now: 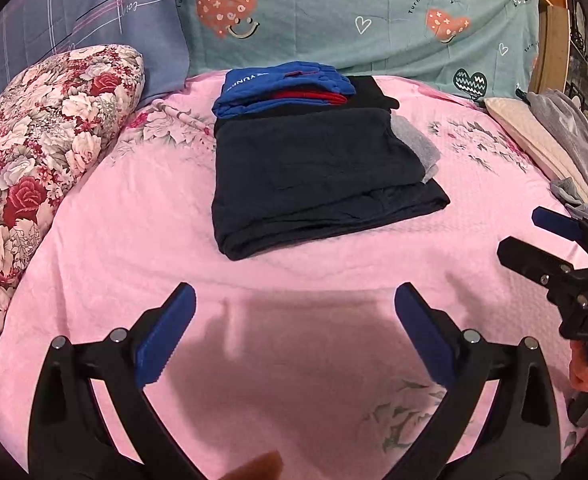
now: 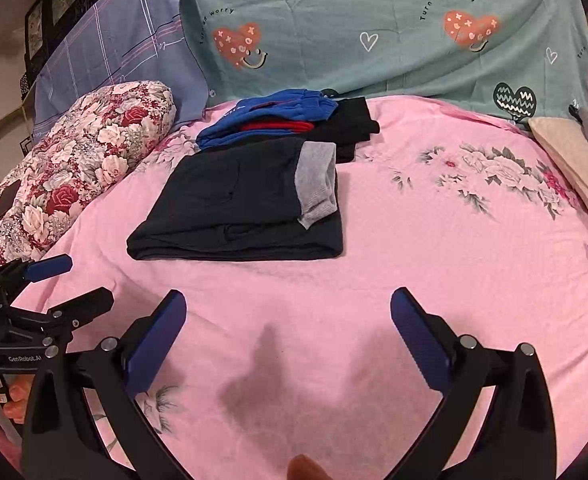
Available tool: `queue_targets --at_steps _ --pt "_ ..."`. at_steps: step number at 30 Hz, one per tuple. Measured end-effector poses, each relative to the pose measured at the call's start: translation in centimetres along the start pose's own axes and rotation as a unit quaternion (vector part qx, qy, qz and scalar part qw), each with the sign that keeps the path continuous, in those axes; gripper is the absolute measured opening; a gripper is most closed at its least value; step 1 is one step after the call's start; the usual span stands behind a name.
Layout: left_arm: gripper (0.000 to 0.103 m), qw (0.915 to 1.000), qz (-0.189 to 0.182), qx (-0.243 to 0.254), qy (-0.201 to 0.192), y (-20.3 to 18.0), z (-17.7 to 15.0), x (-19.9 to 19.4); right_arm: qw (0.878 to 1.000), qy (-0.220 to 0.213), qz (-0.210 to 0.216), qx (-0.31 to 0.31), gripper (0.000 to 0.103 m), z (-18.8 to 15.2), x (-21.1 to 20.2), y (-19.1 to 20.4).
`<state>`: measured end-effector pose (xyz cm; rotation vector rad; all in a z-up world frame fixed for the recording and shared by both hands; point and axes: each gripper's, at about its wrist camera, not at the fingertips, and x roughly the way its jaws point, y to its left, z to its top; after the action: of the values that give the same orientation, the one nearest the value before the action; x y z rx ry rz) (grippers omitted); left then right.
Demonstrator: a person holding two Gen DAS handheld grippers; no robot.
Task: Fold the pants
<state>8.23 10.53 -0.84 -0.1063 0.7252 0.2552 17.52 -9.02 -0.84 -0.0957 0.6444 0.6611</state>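
Dark navy pants (image 1: 314, 176) lie folded into a rectangle on the pink bedsheet (image 1: 133, 260), a grey lining (image 1: 418, 148) showing at their right side. They also show in the right wrist view (image 2: 237, 204). My left gripper (image 1: 294, 336) is open and empty, hovering over the sheet in front of the pants. My right gripper (image 2: 287, 340) is open and empty too, to the right of the left one; it appears at the right edge of the left wrist view (image 1: 534, 236). The left gripper appears at the left edge of the right wrist view (image 2: 81, 284).
Behind the pants lies a stack of folded clothes: blue (image 1: 285, 84), red (image 1: 310, 98) and black (image 1: 374, 96). A floral quilt roll (image 1: 41, 152) lies at left. Teal (image 1: 354, 12) and lavender (image 1: 77, 4) pillows line the back. Cream and grey fabrics (image 1: 554, 148) lie at right.
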Motion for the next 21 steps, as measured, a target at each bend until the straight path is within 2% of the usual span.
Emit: queue_targets --at_steps 7,14,21 --pt "0.101 1.0 0.003 0.003 -0.006 -0.2 -0.1 -0.1 0.999 0.003 -0.01 -0.035 0.102 -0.2 0.0 1.4" --pt "0.101 0.9999 0.009 0.001 0.007 -0.1 -0.2 0.4 0.998 0.033 -0.008 -0.046 0.102 -0.3 0.9 1.8" --pt "0.101 0.9998 0.012 0.015 0.007 -0.6 -0.2 0.4 0.998 0.038 -0.008 -0.056 0.102 -0.5 1.0 2.2"
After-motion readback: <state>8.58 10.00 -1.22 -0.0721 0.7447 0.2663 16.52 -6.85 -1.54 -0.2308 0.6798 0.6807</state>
